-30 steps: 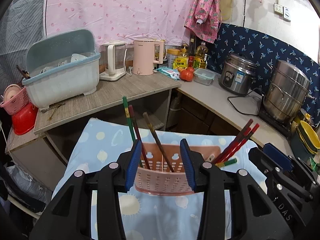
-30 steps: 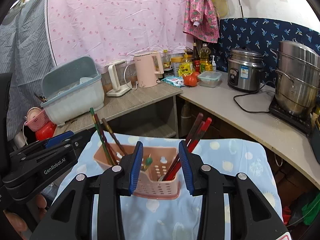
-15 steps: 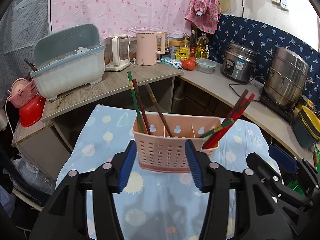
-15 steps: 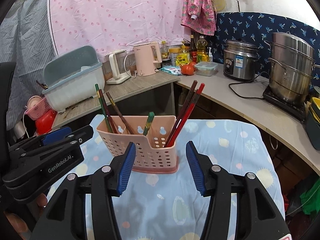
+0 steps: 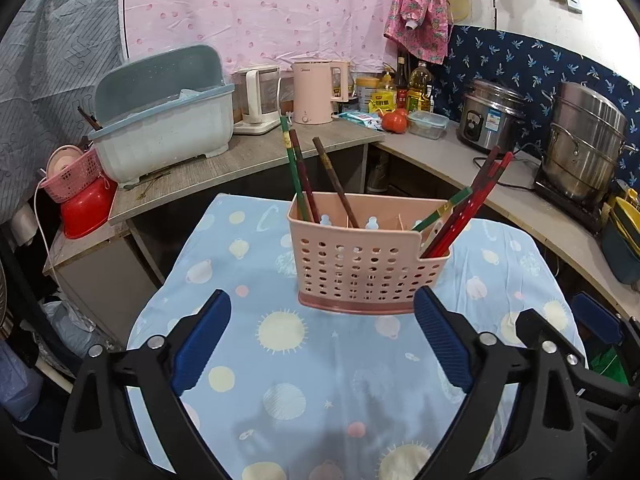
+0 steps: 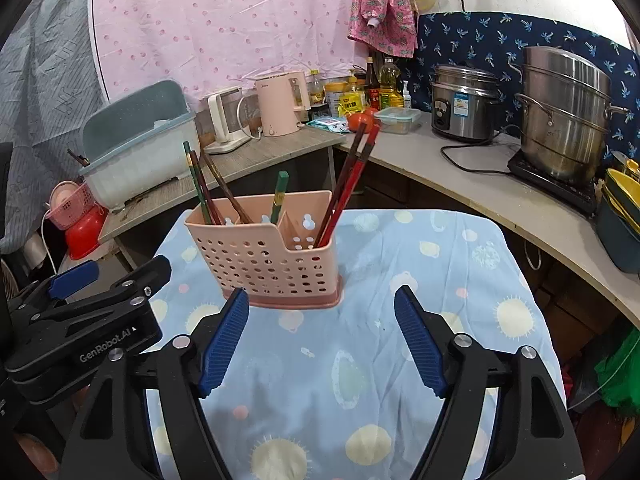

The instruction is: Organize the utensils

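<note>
Holding chopsticks (image 5: 306, 178) upright, pink caddy (image 5: 360, 272) stands on cloth (image 5: 320, 380).

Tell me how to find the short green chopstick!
Look at the blue planet-print cloth and the pink holder standing on it. The short green chopstick pokes up near the holder's middle divider, alone. Unlike the tall chopsticks on either side, it barely clears the rim.
</note>
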`<state>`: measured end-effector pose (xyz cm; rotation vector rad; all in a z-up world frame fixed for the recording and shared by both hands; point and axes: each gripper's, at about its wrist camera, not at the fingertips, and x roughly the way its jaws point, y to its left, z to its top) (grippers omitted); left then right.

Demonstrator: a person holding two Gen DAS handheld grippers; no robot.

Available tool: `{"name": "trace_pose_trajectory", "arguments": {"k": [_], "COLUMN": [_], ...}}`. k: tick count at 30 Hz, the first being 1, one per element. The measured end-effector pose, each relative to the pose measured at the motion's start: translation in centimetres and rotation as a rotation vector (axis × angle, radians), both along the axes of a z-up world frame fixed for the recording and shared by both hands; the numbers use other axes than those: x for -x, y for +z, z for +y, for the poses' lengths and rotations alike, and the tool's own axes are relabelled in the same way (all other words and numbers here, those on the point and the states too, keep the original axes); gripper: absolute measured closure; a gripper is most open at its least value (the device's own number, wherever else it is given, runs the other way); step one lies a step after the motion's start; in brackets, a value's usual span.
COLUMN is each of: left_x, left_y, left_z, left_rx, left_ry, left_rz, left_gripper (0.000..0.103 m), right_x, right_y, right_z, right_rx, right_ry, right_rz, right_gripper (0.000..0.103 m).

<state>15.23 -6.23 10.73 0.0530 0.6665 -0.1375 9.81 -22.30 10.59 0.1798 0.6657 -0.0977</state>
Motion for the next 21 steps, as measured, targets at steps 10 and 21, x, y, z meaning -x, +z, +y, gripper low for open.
{"name": "trace_pose_trajectory", "arguments": {"k": [10, 21], "left_x": [0.8, 1.3], "left_y": [-1.3, -2.4], "left_z": [0.4, 1.2], "left_rx": [-0.027, -0.026], "left_ry": [0.022, 0.036], "left_rz": [0.024, 0.060], "left_gripper": [0.009, 0.007], "right_x": [1.0, 1.6], "right_y": [-0.8, -1.5], "right_z": [0.3, 0.6], "right_rx": [0.028, 0.033], "right_ry": [-0.028, -0.025], "right_rz": [0.015, 0.031], "right_gripper": [0.017, 0.006]}}
